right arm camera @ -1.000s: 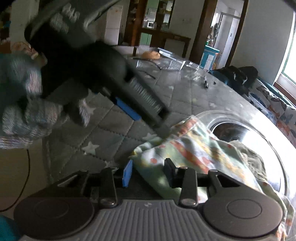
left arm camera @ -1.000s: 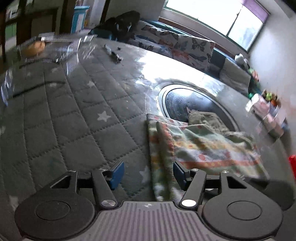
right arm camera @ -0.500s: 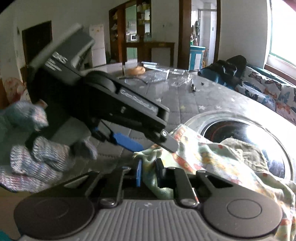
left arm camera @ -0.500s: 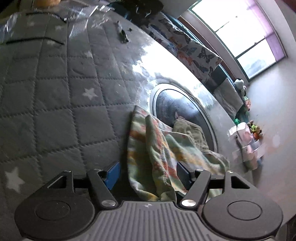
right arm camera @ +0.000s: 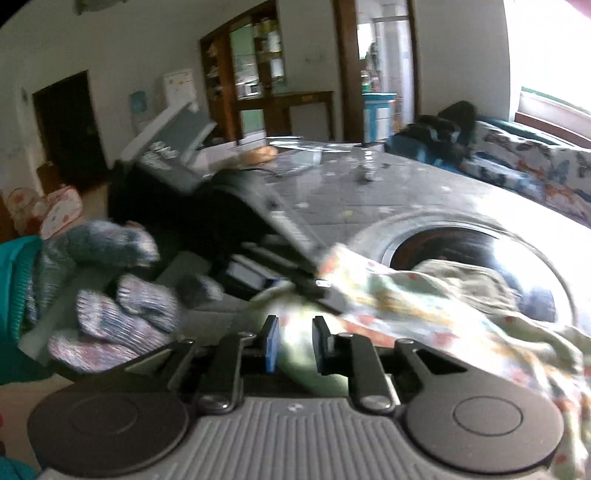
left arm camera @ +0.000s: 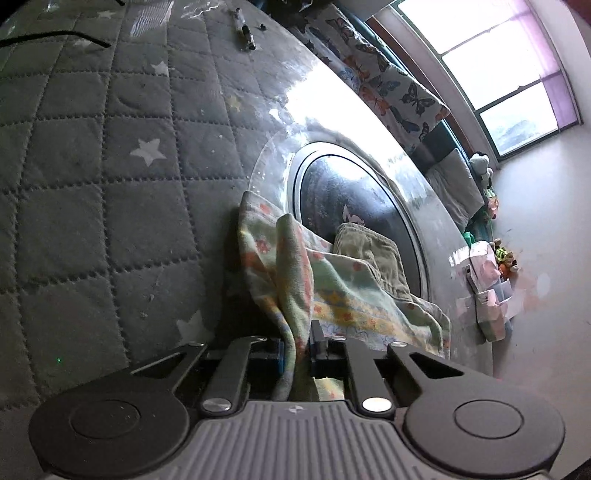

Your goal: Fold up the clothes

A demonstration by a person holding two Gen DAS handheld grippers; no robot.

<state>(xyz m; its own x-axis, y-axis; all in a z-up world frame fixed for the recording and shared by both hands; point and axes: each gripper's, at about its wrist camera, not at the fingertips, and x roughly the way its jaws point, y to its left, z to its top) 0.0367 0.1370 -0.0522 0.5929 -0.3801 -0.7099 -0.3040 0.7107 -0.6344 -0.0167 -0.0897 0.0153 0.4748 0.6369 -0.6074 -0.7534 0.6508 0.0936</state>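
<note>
A pale green floral garment (left arm camera: 295, 273) lies crumpled on the grey quilted table cover (left arm camera: 92, 192), partly over a round glass turntable (left arm camera: 362, 199). An olive corduroy piece (left arm camera: 369, 247) lies on top of it. My left gripper (left arm camera: 296, 350) is shut on the garment's near edge. In the right wrist view the garment (right arm camera: 424, 306) spreads to the right, and my right gripper (right arm camera: 293, 349) is shut on a fold of it. The left gripper with its gloved hand (right arm camera: 122, 295) sits just left of it.
A pen-like object (left arm camera: 243, 31) and clear plastic packaging (right arm camera: 295, 158) lie at the far end of the table. A butterfly-print sofa (left arm camera: 388, 85) runs along the window side. Boxes and small toys (left arm camera: 487, 280) sit past the table's right edge.
My left gripper has moved onto the garment's edge and shut on it. My right gripper has shut on the garment's corner, and the cloth now lifts a little.
</note>
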